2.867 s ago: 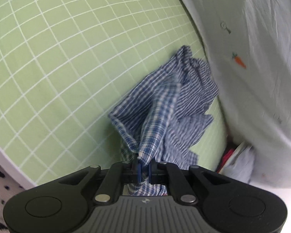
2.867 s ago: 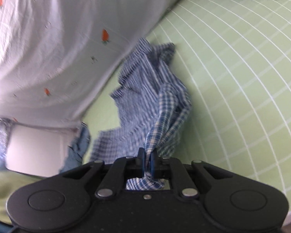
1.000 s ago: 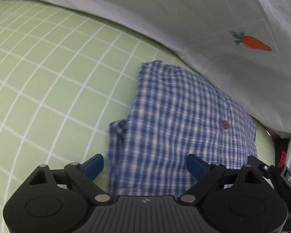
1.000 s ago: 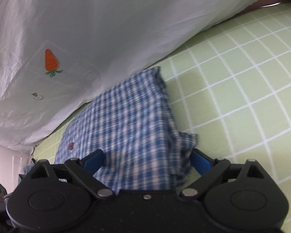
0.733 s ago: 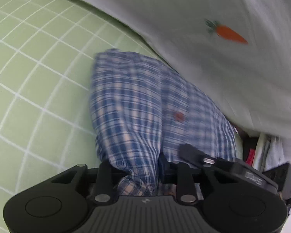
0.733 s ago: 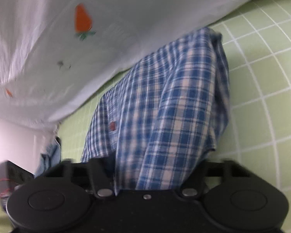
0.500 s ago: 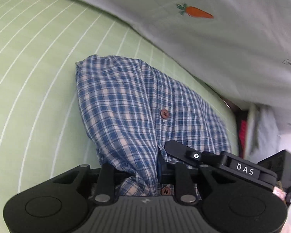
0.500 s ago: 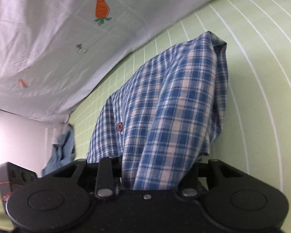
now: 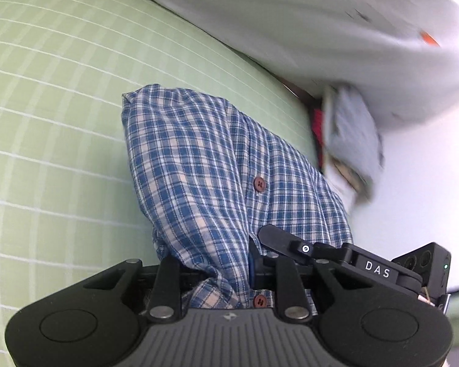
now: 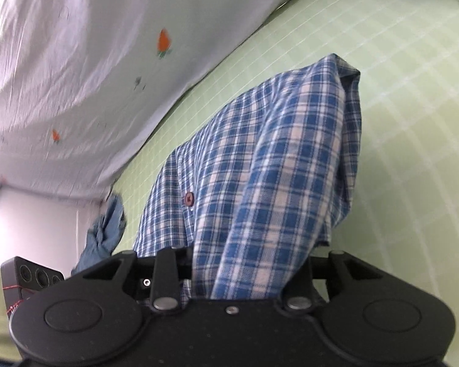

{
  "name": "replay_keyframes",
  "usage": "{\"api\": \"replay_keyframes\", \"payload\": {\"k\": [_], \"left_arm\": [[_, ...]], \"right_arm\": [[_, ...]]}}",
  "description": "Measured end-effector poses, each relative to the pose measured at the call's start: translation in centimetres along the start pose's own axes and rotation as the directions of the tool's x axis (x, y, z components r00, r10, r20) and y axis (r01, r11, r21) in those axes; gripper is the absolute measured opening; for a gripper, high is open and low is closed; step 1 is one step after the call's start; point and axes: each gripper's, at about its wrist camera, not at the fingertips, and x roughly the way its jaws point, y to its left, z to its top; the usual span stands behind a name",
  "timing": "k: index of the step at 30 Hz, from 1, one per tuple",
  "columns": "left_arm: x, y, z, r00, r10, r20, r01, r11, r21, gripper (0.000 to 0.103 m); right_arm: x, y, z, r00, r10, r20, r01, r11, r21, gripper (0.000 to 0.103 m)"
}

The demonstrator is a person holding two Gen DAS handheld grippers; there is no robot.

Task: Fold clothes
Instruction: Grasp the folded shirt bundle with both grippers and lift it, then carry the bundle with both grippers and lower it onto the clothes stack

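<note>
A blue-and-white plaid shirt (image 9: 199, 168) with dark red buttons (image 9: 259, 183) hangs in a folded bundle off the green grid mat (image 9: 61, 122). My left gripper (image 9: 229, 263) is shut on the shirt's near left edge, and cloth hides most of its fingers. In the right wrist view the same shirt (image 10: 275, 153) drapes over my right gripper (image 10: 244, 263), which is shut on a thick fold of its right edge. The two grippers are close side by side; the right one's black housing (image 9: 376, 272) shows in the left wrist view.
A white sheet with carrot prints (image 10: 76, 61) runs along the far edge of the green mat (image 10: 397, 122). A blue-grey cloth (image 10: 107, 229) lies past the mat's corner, with a blurred pile of clothes (image 9: 352, 140) near a white wall.
A second ago both grippers stood open over the flat folded shirt. Both have shut on its near edge and raised it, and the views have swung away from the sheet.
</note>
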Motion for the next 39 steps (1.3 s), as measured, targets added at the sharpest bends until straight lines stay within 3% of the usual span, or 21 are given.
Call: {"api": "replay_keyframes", "payload": {"k": [5,9,12,18,22,27,32,34,35,36,37,39], "left_arm": [[3.7,-5.5,-2.9,0.999,-0.025,-0.048,0.029,0.995,0.095,0.024],[7.6,-10.6,-5.0,0.998,-0.031,-0.063,0.040,0.987,0.157,0.024],[11.8,-15.5,-6.8,0.998,-0.030,-0.047,0.037,0.985,0.166,0.024],[19.4,-24.5,-9.6,0.995,-0.100,-0.028,0.103,0.988,0.117,0.024],[22.1,-31.8,-7.2,0.993,-0.114,0.019,0.106,0.966,0.234,0.024],[24.5,-38.1,-0.9,0.977,-0.179,0.119,0.137,0.944,0.300,0.024],[27.2,-42.3,6.8,0.953,-0.200,0.228,0.094,0.910,0.404,0.025],[28.7,-42.4,10.5,0.946,-0.184,0.269,0.067,0.918,0.391,0.026],[29.6,-42.2,12.3,0.943,-0.151,0.296,0.032,0.927,0.373,0.030],[30.3,-41.9,13.8,0.939,-0.106,0.327,-0.020,0.933,0.358,0.035],[30.9,-41.6,15.0,0.930,-0.024,0.366,-0.114,0.929,0.351,0.038],[33.0,-41.4,16.5,0.887,0.160,0.434,-0.324,0.885,0.335,0.039]], "right_arm": [[-5.3,-3.5,-1.2,0.995,-0.041,0.087,0.037,0.998,0.052,0.036],[-9.9,-8.6,0.5,0.990,-0.038,0.139,0.030,0.998,0.061,0.036],[-13.5,-13.1,3.3,0.989,-0.026,0.147,0.021,0.999,0.031,0.037],[-22.2,-20.4,10.1,0.984,-0.044,0.173,0.055,0.997,-0.059,0.037],[-26.4,-22.2,16.1,0.976,-0.016,0.216,0.043,0.991,-0.124,0.037],[-28.9,-22.9,25.7,0.945,0.083,0.315,-0.012,0.975,-0.220,0.036],[-27.1,-21.7,35.7,0.908,0.177,0.379,-0.040,0.938,-0.344,0.037],[-25.4,-21.2,39.6,0.897,0.191,0.399,-0.027,0.924,-0.382,0.045],[-24.4,-21.1,41.4,0.893,0.185,0.410,-0.010,0.919,-0.393,0.060],[-22.6,-21.2,43.2,0.883,0.118,0.455,0.074,0.921,-0.382,0.073],[-20.7,-21.3,45.0,0.864,0.045,0.502,0.164,0.917,-0.364,0.094],[-17.0,-21.4,48.0,0.802,-0.133,0.582,0.360,0.886,-0.293,0.096]]}}
